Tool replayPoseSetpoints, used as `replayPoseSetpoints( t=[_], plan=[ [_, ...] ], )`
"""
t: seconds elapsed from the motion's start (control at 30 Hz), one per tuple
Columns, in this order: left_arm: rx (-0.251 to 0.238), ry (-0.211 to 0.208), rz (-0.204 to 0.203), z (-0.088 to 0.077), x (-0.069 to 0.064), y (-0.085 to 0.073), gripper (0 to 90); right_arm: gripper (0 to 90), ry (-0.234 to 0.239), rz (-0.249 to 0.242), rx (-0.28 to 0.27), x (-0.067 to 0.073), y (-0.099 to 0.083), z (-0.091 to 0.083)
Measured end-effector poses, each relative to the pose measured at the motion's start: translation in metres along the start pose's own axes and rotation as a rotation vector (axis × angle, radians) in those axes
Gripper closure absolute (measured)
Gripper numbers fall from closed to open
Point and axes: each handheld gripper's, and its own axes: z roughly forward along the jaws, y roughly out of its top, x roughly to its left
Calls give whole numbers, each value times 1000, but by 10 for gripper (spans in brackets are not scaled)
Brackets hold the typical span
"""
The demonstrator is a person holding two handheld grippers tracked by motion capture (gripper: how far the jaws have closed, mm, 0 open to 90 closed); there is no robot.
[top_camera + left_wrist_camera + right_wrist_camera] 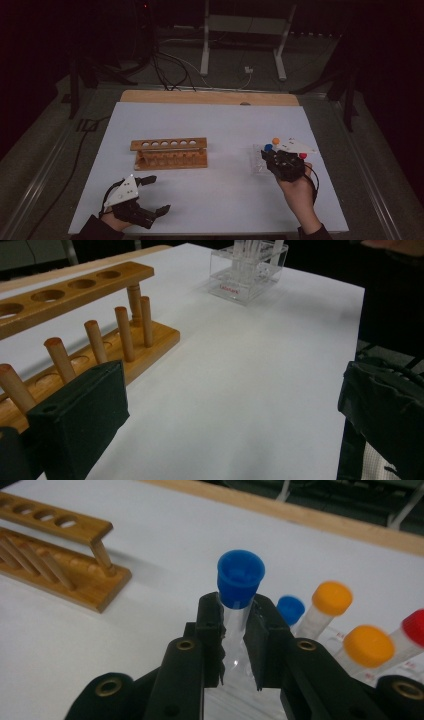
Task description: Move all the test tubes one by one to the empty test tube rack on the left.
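Note:
My right gripper (235,630) is shut on a clear tube with a blue cap (241,575), which stands upright between the jaws just above a clear plastic box (257,162). In the high view the right gripper (280,159) is at the table's right side, over that box. More tubes stand in the box: one blue-capped (291,609), two orange-capped (331,597), one red-capped (415,627). A wooden tube rack (170,152) with a row of holes sits at the table's centre-left. My left gripper (156,194) rests near the front left edge, open and holding nothing.
White paper (220,195) covers the table, with a wooden strip (210,97) along its far edge. In the left gripper view the rack (75,295) lies close on the left and the clear box (247,275) farther off. Cables and a metal stand (240,30) are on the floor beyond.

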Motion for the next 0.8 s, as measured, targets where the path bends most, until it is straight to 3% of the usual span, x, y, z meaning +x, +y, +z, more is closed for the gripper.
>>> replayPoseSetpoints(
  t=[0.27, 0.8],
  plan=[
    [18, -13, 13, 3, -3, 1, 14, 767, 15, -35, -56, 11, 7, -12],
    [20, -39, 4, 5, -4, 8, 14, 767, 122, -93, -28, 40, 2, 0]
  ],
)
